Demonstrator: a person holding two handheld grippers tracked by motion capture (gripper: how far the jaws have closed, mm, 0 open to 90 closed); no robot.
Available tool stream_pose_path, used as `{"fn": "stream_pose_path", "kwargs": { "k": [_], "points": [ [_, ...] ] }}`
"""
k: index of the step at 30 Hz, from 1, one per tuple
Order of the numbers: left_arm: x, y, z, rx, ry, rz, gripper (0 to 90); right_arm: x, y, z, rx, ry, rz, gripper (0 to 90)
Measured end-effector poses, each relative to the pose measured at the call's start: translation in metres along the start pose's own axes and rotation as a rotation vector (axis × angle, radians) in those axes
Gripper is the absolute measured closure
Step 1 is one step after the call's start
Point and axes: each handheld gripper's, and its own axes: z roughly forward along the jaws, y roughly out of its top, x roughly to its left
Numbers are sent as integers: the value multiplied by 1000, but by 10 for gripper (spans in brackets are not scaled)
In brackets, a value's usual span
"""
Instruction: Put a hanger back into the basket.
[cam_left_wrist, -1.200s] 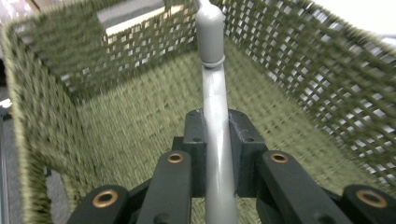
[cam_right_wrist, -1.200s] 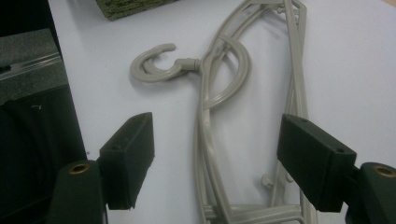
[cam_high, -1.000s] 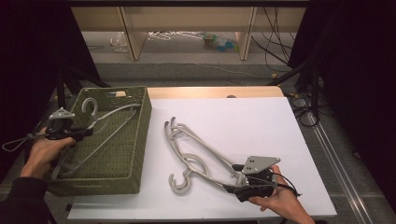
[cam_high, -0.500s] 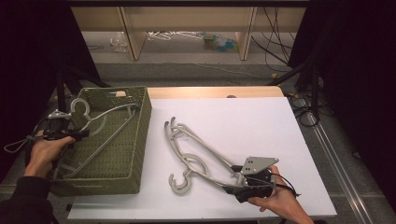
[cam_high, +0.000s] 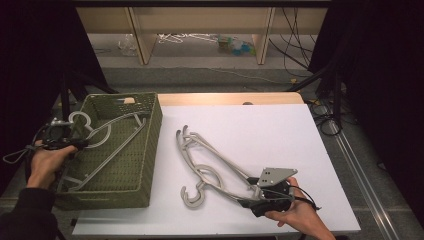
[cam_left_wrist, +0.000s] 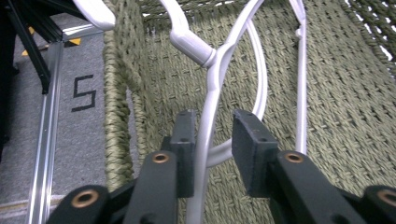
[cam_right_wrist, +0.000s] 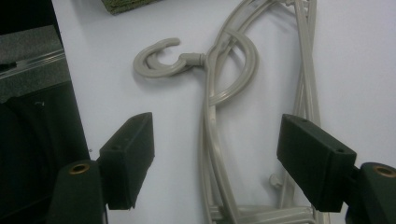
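A white plastic hanger (cam_high: 115, 127) lies slanted in the green woven basket (cam_high: 130, 170), its hook over the basket's left rim. My left gripper (cam_high: 80, 144) is at that rim. Its jaws (cam_left_wrist: 212, 140) have just closed in a little after parting, and stand open around the hanger's arm (cam_left_wrist: 219, 60), with a gap on one side. A small stack of pale grey hangers (cam_high: 210, 160) lies on the white table (cam_high: 260, 130). My right gripper (cam_high: 248, 192) stands wide open at their lower end, straddling the hangers' arms (cam_right_wrist: 233, 60) without pressing on them (cam_right_wrist: 215, 154).
The basket's rim (cam_left_wrist: 116, 93) runs along the table's left side, with the floor and a metal rail (cam_left_wrist: 46, 116) beyond it. Wooden shelving (cam_high: 200, 30) stands at the back. Cables (cam_high: 325, 110) hang off the table's right edge.
The white hanger has come down and to the left, from raised above the basket to lying in it. My left hand has shifted slightly with it. The right hand has kept still.
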Motion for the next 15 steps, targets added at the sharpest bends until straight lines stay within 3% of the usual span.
{"fn": "stream_pose_path", "kwargs": {
  "k": [1, 7, 8, 10, 11, 12, 13, 14, 15],
  "points": [
    [-2, 0, 0, 4, 12, -30, 723, 0, 0, 0, 1, 1, -1, 286],
    [0, -1, 3, 16, 22, -29, 746, 0, 0, 0, 2, -2, 4, 286],
    [2, -1, 4, 18, 14, -14, 732, 0, 0, 0, 3, -2, 4, 286],
    [1, -3, 5, 26, 24, -40, 685, 0, 0, 0, 2, -2, 4, 286],
    [2, -4, 5, 18, 14, -32, 641, 0, 0, 0, 0, -2, 2, 286],
    [1, -5, 0, -1, 13, -70, 607, 0, 0, 0, 0, -1, 1, 286],
    [1, -5, 0, -1, 13, -70, 562, -1, -1, 1, -7, -4, 3, 285],
    [7, -3, -2, -24, -25, 18, 529, -1, -1, 1, -8, -3, 1, 285],
    [-2, -4, -12, -64, 2, -100, 510, -1, -1, 1, -4, -4, 2, 286]
  ]
}}
